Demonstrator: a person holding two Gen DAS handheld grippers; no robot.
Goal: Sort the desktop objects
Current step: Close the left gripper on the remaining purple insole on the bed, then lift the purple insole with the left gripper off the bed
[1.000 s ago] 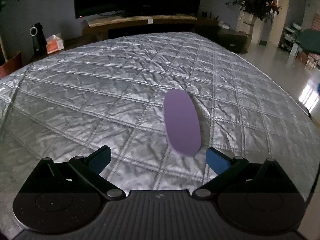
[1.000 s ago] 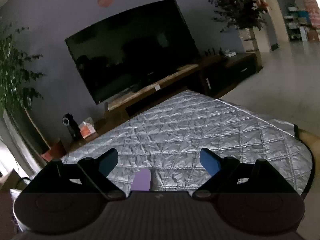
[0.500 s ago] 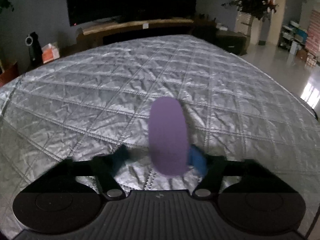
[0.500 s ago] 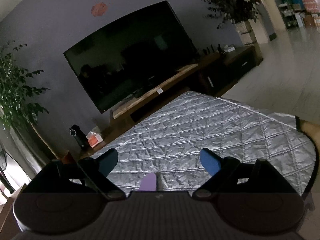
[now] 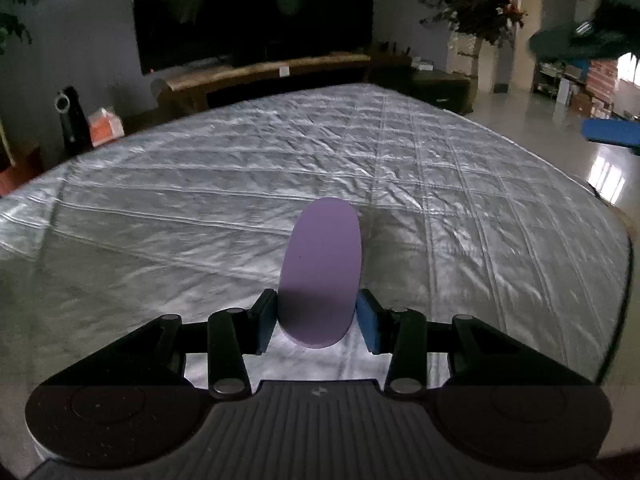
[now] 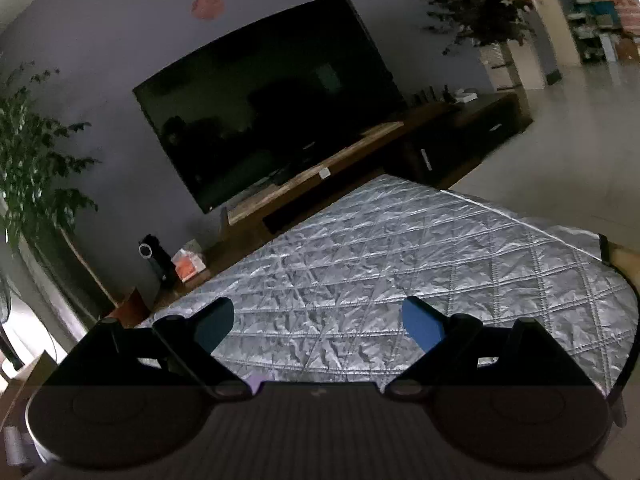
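A flat purple oval object (image 5: 322, 272) lies lengthwise on the silver quilted table cover (image 5: 200, 208). My left gripper (image 5: 316, 322) is shut on its near end, one blue pad on each side. My right gripper (image 6: 318, 324) is open and empty, held above the table and tilted toward the room. A sliver of the purple object (image 6: 256, 382) shows at the bottom edge of the right wrist view. A blue pad of the right gripper (image 5: 610, 132) shows at the far right of the left wrist view.
The table's curved right edge (image 5: 616, 216) drops to a tiled floor. Behind the table stand a TV (image 5: 252, 8) on a wooden console (image 5: 260, 76), a black device (image 5: 70, 116) and an orange tissue box (image 5: 105, 125).
My left gripper moved forward around the purple object and closed on its near end. My right gripper stayed open and rose, tilting up; the purple object slid almost out of its view.
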